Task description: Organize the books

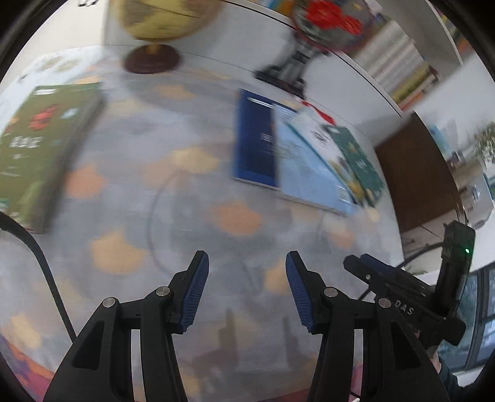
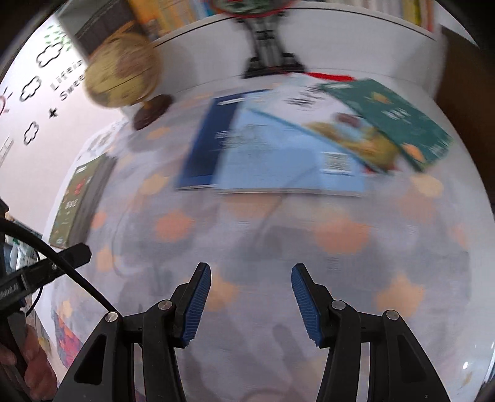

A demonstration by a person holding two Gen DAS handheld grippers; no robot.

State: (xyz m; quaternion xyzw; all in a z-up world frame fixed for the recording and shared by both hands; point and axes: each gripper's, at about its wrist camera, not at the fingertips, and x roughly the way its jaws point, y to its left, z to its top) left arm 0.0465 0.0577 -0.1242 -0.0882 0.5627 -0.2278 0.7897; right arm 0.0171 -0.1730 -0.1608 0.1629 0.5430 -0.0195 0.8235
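— Where are the books?

— Green book [image 1: 43,154] lies alone, left; the overlapping pile [image 2: 278,148] sprawls ahead, needing squaring.

— Grippers?

— My left gripper [image 1: 246,289] and right gripper [image 2: 251,304] both gape, empty, above the table [image 2: 340,263].

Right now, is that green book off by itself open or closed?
Closed: the green book lies flat on the table, front cover up, pages' edge showing.

Motion blur throughout — book pile [image 2: 278,145] titles unreadable, yellow globe [image 1: 164,18] cut off at top edge.
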